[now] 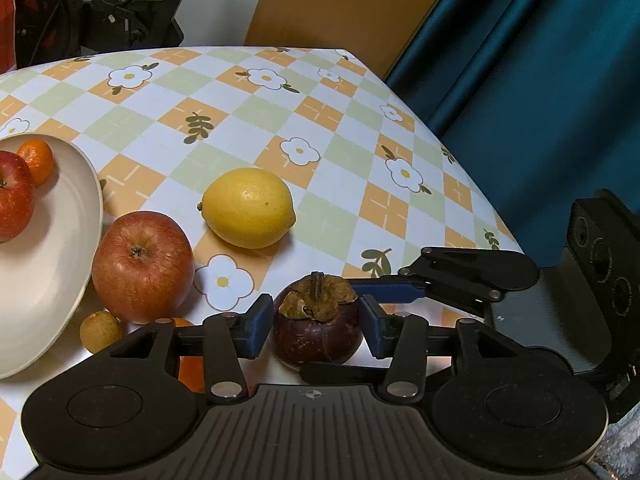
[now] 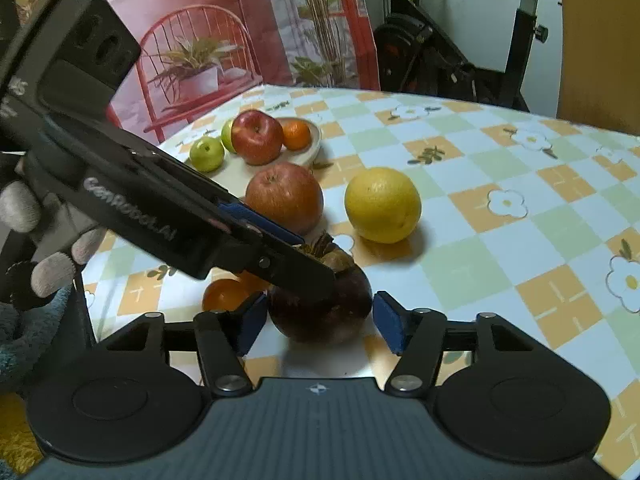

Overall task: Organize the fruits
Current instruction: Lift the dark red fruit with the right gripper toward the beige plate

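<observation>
Low in the middle of both wrist views sits the mangosteen [image 1: 318,326], resting on the desk [image 1: 240,120] with its dry brown calyx up. Both tools straddle it. The left gripper [image 1: 316,330] has its jaws apart, blue pads close on either side of the fruit's widest part, the near-left pad just beside the rind; whether either pad presses I cannot tell. The right gripper [image 2: 320,322] also stands with jaws apart, a clear gap on its right side.

I judge the fruit to be light, with a hard, smooth, rounded rind that could roll or squirt out of a pinch (the crown looks brittle and is no handle). Best hold is across the equator, below the calyx, with moderate pressure.

At the left edge of the left view waits the plate [image 1: 60,280], already holding an apple [image 1: 14,196] and a small orange [image 1: 38,160].
</observation>
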`<state>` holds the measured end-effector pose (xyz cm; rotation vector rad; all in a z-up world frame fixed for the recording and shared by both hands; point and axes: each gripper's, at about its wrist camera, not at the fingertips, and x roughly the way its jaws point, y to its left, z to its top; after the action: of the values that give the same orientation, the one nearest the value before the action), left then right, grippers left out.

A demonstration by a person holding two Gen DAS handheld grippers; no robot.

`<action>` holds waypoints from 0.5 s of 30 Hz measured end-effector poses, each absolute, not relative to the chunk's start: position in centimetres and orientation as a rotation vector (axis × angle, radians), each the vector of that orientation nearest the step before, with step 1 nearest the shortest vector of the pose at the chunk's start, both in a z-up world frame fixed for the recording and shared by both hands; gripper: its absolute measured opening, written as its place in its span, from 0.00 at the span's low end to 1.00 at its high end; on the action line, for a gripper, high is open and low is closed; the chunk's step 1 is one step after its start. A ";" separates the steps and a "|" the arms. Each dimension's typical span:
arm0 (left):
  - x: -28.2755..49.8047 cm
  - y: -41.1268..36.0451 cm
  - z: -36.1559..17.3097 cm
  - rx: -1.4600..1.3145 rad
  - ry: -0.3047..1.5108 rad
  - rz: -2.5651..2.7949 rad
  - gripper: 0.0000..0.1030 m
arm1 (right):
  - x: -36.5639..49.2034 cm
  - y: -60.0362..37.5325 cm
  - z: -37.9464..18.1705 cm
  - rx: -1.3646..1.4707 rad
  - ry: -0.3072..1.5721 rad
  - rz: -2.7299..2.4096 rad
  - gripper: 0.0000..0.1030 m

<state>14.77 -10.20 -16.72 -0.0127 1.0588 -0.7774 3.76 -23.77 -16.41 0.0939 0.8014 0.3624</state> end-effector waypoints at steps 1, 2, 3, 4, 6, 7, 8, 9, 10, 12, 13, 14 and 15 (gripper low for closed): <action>14.7 -10.2 -16.7 -0.011 1.058 -0.778 0.48 | 3.9 -23.7 -16.5 0.096 0.805 0.361 0.63; 14.7 -10.3 -16.7 -0.009 1.058 -0.780 0.48 | 4.0 -23.7 -16.5 0.098 0.808 0.361 0.63; 14.7 -10.3 -16.7 -0.007 1.059 -0.782 0.49 | 4.0 -23.8 -16.6 0.102 0.812 0.361 0.64; 14.6 -10.4 -16.8 -0.004 1.059 -0.785 0.49 | 4.1 -23.8 -16.7 0.105 0.818 0.361 0.64; 14.7 -10.4 -16.9 -0.007 1.065 -0.787 0.50 | 4.1 -23.8 -16.7 0.102 0.827 0.361 0.63; 14.8 -10.3 -17.0 -0.014 1.070 -0.785 0.51 | 4.0 -23.7 -16.7 0.100 0.825 0.362 0.63; 14.8 -10.3 -17.1 -0.022 1.074 -0.784 0.52 | 4.0 -23.8 -16.8 0.099 0.823 0.363 0.63; 14.8 -10.2 -17.2 -0.031 1.078 -0.784 0.52 | 3.9 -23.8 -16.8 0.101 0.822 0.363 0.63; 14.8 -10.2 -17.2 -0.037 1.079 -0.781 0.52 | 3.8 -23.8 -16.8 0.104 0.820 0.362 0.62; 14.8 -10.3 -17.2 -0.038 1.077 -0.781 0.52 | 3.8 -23.7 -16.8 0.102 0.814 0.361 0.62; 14.8 -10.2 -17.1 -0.037 1.073 -0.782 0.52 | 3.7 -23.7 -16.8 0.094 0.809 0.358 0.62; 14.7 -10.1 -17.0 -0.040 1.067 -0.783 0.52 | 3.6 -23.5 -16.7 0.083 0.807 0.353 0.62; 14.7 -10.0 -16.8 -0.046 1.058 -0.783 0.52 | 3.6 -23.4 -16.6 0.076 0.806 0.351 0.62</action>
<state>14.71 -9.97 -16.76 -0.0460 1.0584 -0.7830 3.62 -23.41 -16.59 0.0755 0.8057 0.3515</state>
